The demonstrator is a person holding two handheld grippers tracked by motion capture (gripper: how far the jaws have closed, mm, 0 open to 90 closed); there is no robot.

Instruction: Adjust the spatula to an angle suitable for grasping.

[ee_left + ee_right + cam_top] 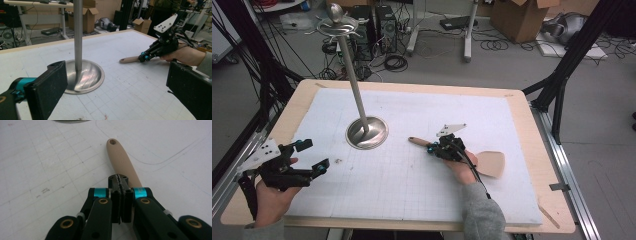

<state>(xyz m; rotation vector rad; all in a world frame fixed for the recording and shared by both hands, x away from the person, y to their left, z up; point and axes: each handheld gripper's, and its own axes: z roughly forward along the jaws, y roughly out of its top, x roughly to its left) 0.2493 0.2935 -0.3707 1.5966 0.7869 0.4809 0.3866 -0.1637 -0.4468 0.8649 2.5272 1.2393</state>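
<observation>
Right gripper point(121, 185): jaws together, apparently pinching nothing; spatula point(484, 163) handle lies just beside them, pointing ahead. Should open and recentre over the handle before closing. Left gripper point(314, 156) apart, idle; stand point(367, 133) beyond.

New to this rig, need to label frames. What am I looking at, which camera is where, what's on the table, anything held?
No robot here: a person holds a hand-held gripper in each hand. The high view looks down on the table; each gripper view comes from a camera riding on that gripper, looking along its black jaws. On the white mat stand a metal stand with a tall pole, and a wooden spatula lying flat. The left hand-held gripper is open, holding nothing. The right hand-held gripper has its jaws shut at the spatula's handle; whether it grips it is unclear.
</observation>
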